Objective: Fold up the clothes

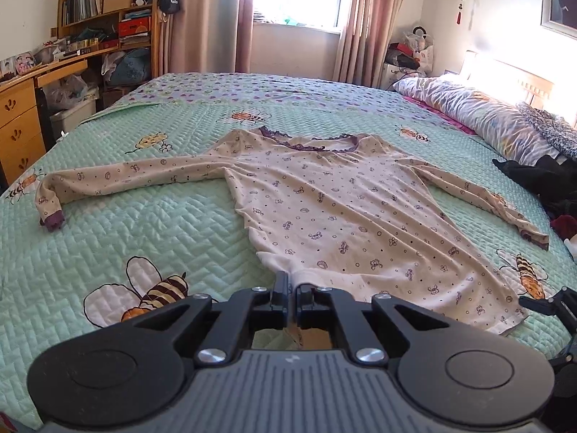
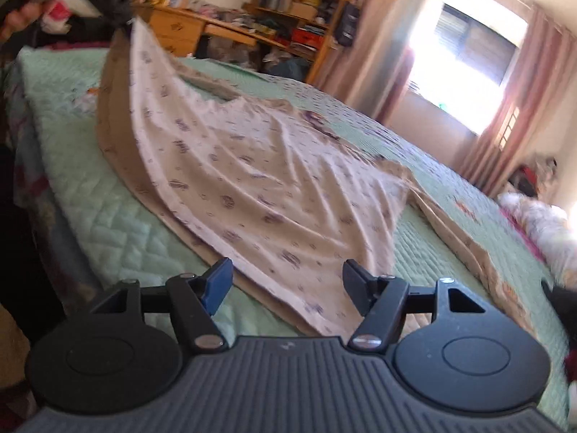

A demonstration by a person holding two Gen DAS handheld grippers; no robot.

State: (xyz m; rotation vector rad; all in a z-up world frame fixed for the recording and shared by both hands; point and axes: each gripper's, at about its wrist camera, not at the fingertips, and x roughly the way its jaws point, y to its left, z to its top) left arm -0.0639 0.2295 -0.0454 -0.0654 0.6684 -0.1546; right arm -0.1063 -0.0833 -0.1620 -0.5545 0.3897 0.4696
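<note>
A: Lying spread on the green quilt (image 1: 119,223), your long-sleeved top (image 1: 335,209) faces up, purple-trimmed neckline (image 1: 310,144) at the far side, both sleeves flung out wide.

B: And you've got a bit of it. Your left gripper (image 1: 291,290) sits at the near hem corner, jaws pinched almost together on the cloth. From the right wrist view that corner rises off the bed in a taut ridge up toward your left hand (image 2: 18,11).

A: See how it drapes? Thin, soft jersey, very light. It creases and sags wherever you don't support it, so one pinch drags the whole body askew.

B: Which is why your right gripper (image 2: 286,283) matters. Its jaws stand wide apart, empty, hovering just over the other hem corner (image 2: 324,321).

A: To my eye that corner is the sensible place to take hold: right at the edge, through both layers, so front and back travel together.

B: The quilt is textured, so expect the fabric to cling a little rather than slide.

A: Further out, a pillow (image 1: 479,112) sits along the headboard side, dark clothes (image 1: 541,176) lie heaped near the right sleeve (image 1: 483,198), and a desk (image 1: 21,108) stands past the left sleeve (image 1: 126,176).

B: The right view is blurred, so I can't tell how close those open jaws are to touching cloth.
</note>
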